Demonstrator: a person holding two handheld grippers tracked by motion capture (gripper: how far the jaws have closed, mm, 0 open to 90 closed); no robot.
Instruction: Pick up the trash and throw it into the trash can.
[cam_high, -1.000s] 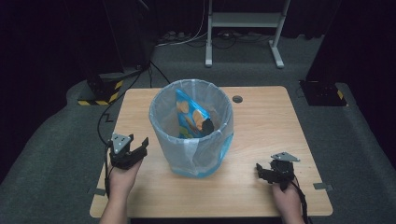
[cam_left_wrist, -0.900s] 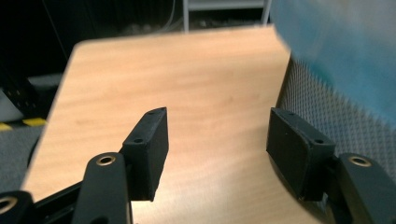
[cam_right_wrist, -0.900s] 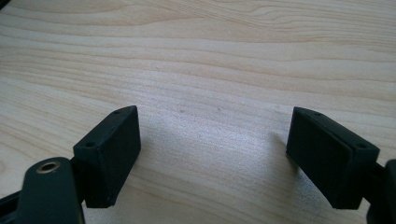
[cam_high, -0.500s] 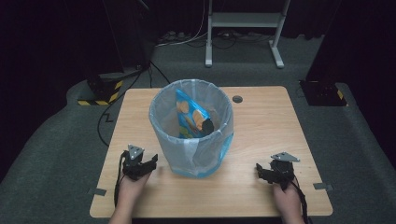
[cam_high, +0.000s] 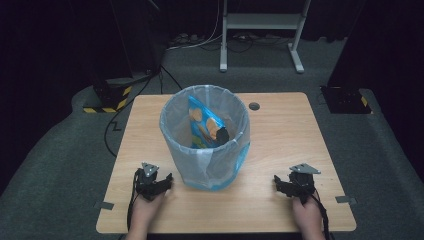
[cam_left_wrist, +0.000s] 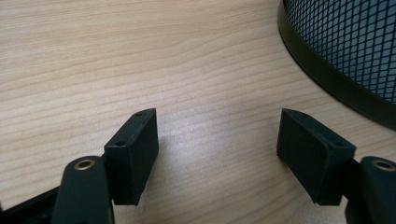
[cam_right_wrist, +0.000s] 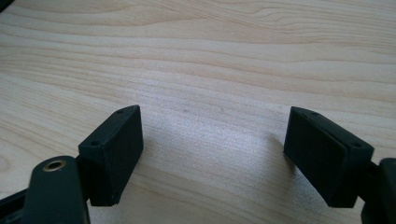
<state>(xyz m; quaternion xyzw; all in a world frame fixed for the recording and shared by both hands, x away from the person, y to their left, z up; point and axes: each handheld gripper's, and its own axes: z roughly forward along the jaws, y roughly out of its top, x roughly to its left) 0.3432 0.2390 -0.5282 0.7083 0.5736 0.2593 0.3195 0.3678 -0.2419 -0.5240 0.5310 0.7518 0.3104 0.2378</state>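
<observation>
A mesh waste bin (cam_high: 205, 137) lined with a pale plastic bag stands in the middle of the wooden table (cam_high: 280, 135). A blue snack bag (cam_high: 205, 127) with chips printed on it leans inside the bin. My left gripper (cam_high: 162, 182) rests low on the table at the bin's front left, open and empty; its own view has the bin's black base rim (cam_left_wrist: 327, 74) close at the right of the jaws (cam_left_wrist: 217, 140). My right gripper (cam_high: 280, 185) sits near the front right of the table, open, with bare wood between its jaws (cam_right_wrist: 212, 149).
A round cable hole (cam_high: 254, 106) lies in the tabletop behind the bin. Grey carpet surrounds the table, with a white stand's feet (cam_high: 260, 45) at the back, cables (cam_high: 135, 105) at the left, and dark equipment (cam_high: 345, 97) at the right.
My left gripper has come down and moved right, from raised at the table's left to resting by the bin's base. The right gripper has barely shifted.
</observation>
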